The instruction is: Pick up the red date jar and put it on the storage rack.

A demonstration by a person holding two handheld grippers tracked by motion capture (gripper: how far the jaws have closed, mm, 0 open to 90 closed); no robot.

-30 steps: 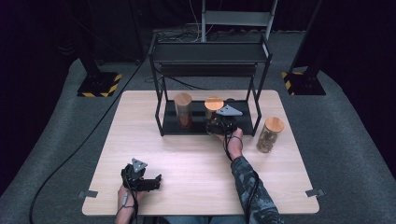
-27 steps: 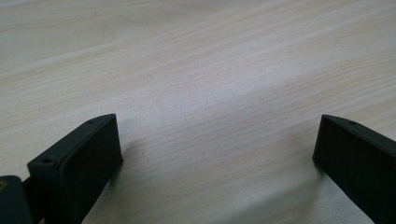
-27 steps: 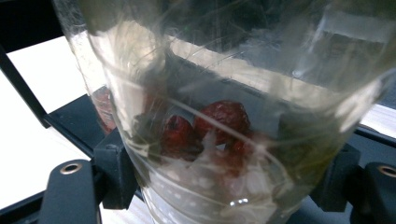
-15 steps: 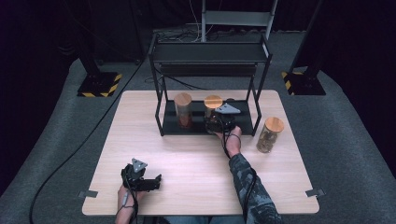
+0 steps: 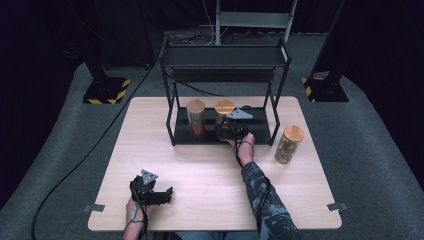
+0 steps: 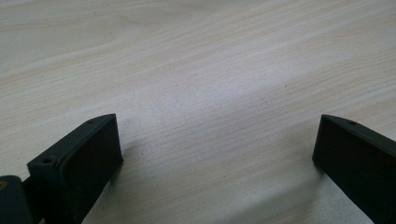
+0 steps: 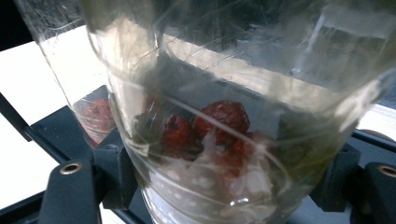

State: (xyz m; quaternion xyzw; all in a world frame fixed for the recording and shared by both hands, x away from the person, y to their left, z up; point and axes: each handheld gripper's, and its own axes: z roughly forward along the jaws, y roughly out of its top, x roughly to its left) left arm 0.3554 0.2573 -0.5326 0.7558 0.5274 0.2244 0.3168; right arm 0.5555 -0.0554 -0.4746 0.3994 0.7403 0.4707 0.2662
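A glass jar (image 5: 224,108) with a wooden lid stands on the lower shelf of the black rack (image 5: 172,120). My right gripper (image 5: 226,128) is shut on its lower part, reaching in from the front. In the right gripper view the jar (image 7: 219,116) sits between both pads, with red dried fruit and pale pieces inside. Next to it on the shelf stands a second lidded jar (image 5: 196,117), also visible in the right gripper view (image 7: 88,109). My left gripper (image 5: 166,195) rests on the table (image 5: 210,175) near the front left, open, with bare wood between its jaws (image 6: 217,154).
A third lidded jar (image 5: 287,145) with brownish contents stands on the table right of the rack. The rack's upper shelf (image 5: 225,55) overhangs the lower one. A cable (image 5: 100,145) runs across the floor at the left.
My right gripper and the jar it holds have shifted slightly left on the lower shelf. The left gripper has stayed where it was.
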